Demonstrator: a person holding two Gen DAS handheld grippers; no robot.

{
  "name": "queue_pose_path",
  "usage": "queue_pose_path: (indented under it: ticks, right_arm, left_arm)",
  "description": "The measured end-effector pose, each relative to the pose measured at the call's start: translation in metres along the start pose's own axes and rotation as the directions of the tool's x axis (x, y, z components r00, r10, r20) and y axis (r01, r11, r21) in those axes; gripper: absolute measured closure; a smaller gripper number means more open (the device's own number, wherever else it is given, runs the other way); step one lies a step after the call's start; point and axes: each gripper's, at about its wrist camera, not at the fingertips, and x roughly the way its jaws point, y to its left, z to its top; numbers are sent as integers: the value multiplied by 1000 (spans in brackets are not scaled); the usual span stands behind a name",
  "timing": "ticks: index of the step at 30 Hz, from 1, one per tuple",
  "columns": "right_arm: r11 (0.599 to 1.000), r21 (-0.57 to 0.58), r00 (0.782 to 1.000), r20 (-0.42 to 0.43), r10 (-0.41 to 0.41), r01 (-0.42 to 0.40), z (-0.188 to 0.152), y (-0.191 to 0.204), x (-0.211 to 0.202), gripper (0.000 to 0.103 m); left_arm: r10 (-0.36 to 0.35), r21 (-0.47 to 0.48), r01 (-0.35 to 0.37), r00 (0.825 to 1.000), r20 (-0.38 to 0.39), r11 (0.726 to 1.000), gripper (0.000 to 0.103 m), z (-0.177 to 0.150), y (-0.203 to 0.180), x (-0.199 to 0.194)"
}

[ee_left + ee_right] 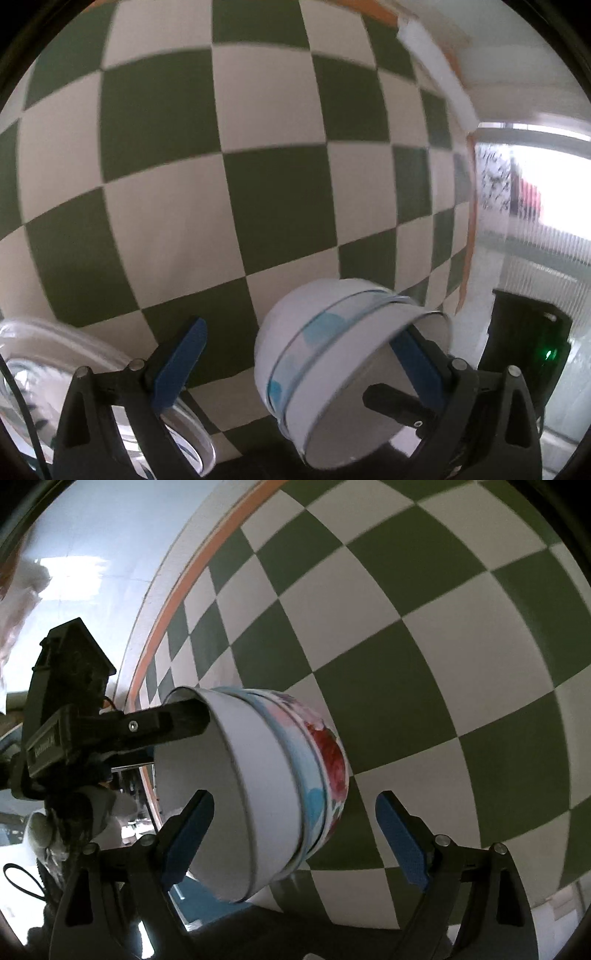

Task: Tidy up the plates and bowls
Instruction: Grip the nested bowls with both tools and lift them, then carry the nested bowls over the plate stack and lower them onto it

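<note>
A nested stack of bowls [295,354], white with blue and red flower print, lies tilted on its side just above the green-and-white checked tablecloth [273,206]. My left gripper [299,363] stands wide open, its right finger inside the bowl's mouth and its left finger well clear of the outer wall. In the right wrist view the bowls [266,786] sit between the fingers of my right gripper [295,840], which is open, its left finger in front of the white inside. The left gripper's black finger [177,720] reaches over the bowl's upper rim.
A clear glass dish [33,369] sits at the lower left of the left wrist view, beside my left finger. The table's orange-trimmed edge [166,602] runs just behind the bowls. The checked cloth [461,635] stretches away on the far side.
</note>
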Motion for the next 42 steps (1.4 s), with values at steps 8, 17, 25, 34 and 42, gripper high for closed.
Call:
queue_pose_path:
  ticks: [8, 17, 25, 34, 42]
  right_arm:
    - [999, 23, 997, -67, 40, -38, 6, -4, 32, 39]
    - [998, 16, 997, -27, 69, -69, 7, -7, 27, 44]
    - [997, 5, 996, -34, 83, -83, 11, 1, 22, 46]
    - [995, -37, 995, -30, 91, -92, 20, 22, 8, 50]
    - [986, -144, 997, -34, 74, -79, 21, 60, -1, 51]
  left_arm:
    - [-50, 32, 51, 998, -35, 998, 42, -2, -3, 14]
    - [-20, 37, 18, 999, 33, 999, 41, -13, -8, 8]
    - [2, 25, -3, 997, 72, 1000, 41, -18, -14, -1]
    - [17, 14, -19, 993, 120, 1000, 41, -28, -19, -23]
    - [11, 9, -13, 980, 198, 1000, 41, -43, -2, -56]
